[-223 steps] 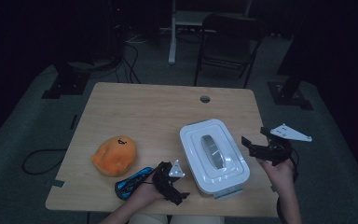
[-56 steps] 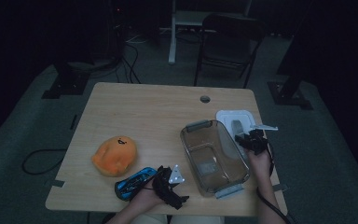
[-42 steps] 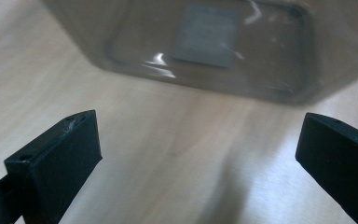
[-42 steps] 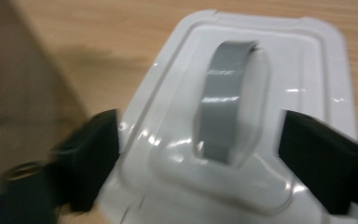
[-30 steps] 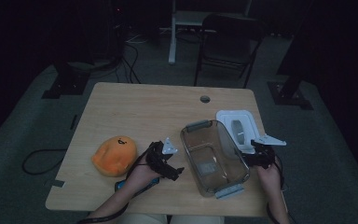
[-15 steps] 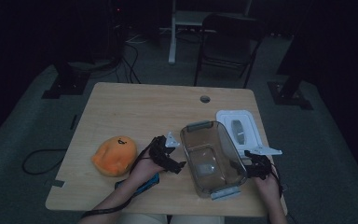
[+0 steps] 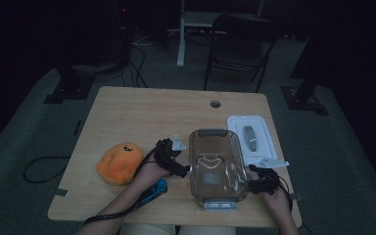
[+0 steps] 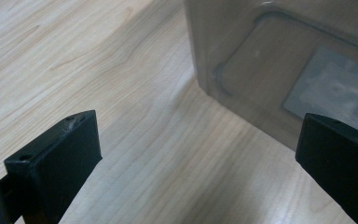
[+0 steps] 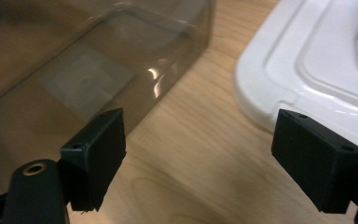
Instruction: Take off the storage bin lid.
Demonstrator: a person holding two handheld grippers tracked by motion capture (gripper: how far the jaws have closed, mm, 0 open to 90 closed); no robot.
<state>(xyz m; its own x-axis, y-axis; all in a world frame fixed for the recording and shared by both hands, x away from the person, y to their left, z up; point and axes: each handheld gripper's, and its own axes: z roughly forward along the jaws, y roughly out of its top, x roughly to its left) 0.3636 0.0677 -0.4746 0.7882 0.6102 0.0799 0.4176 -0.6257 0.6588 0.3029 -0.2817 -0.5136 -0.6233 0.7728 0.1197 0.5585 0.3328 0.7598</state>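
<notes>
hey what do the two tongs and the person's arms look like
Both tongs, left and right, are black, each with two flat, blocky rectangular jaws bearing small screw holes. Each carries a pale grey three-cornered plate on top, and a thin dark cable trails back along each forearm. A brass-coloured ring sits near the base of one jaw in the right gripper view. The forearms are bare, with no sleeves in sight.

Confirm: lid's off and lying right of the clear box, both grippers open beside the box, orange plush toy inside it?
Not quite. The orange plush toy lies on the table left of the clear box, not inside it; the high view shows this. The rest holds: the lid lies right of the box, and the left gripper and right gripper stand open beside it.
</notes>
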